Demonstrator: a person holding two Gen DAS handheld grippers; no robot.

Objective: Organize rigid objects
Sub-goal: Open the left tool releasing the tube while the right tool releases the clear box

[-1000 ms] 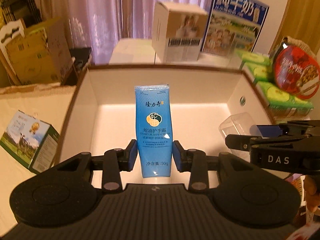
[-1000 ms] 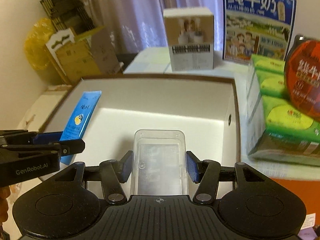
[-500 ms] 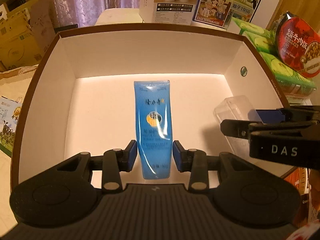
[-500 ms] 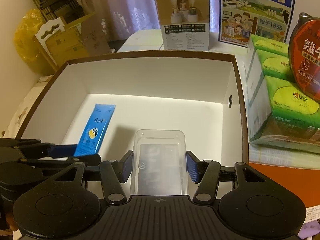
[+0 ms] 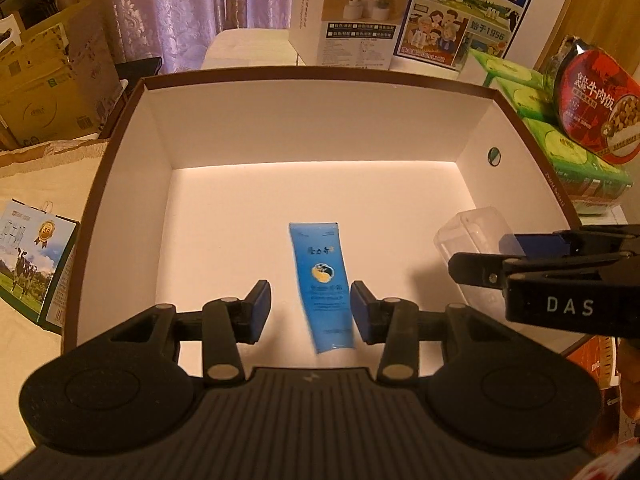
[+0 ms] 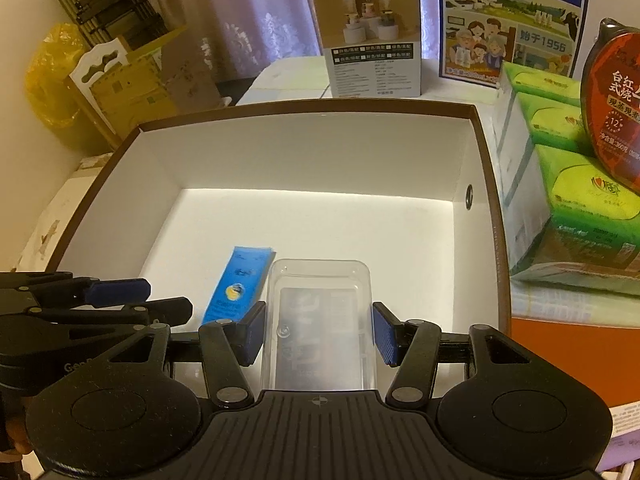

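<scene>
A blue hand-cream tube [image 5: 323, 286] lies flat on the floor of a brown-rimmed white box [image 5: 312, 128]. My left gripper [image 5: 311, 312] is open above the tube's near end, with both pads clear of it. My right gripper [image 6: 318, 334] is shut on a clear plastic case [image 6: 318, 320] and holds it over the box floor on the right side. The tube shows in the right wrist view [image 6: 240, 284] just left of the case. The case [image 5: 470, 232] and the right gripper [image 5: 516, 256] show at the right of the left wrist view.
The box [image 6: 304, 152] stands on a table. A white product carton [image 6: 368, 36] and a blue milk poster box [image 6: 508, 20] stand behind it. Green tissue packs [image 6: 568, 196] and a red food bowl [image 6: 612, 104] sit at the right. A small milk carton [image 5: 34, 268] lies at the left.
My left gripper has opened and let go of the tube, which now lies on the box floor. Both grippers have dropped lower into the box. The right gripper still holds the case.
</scene>
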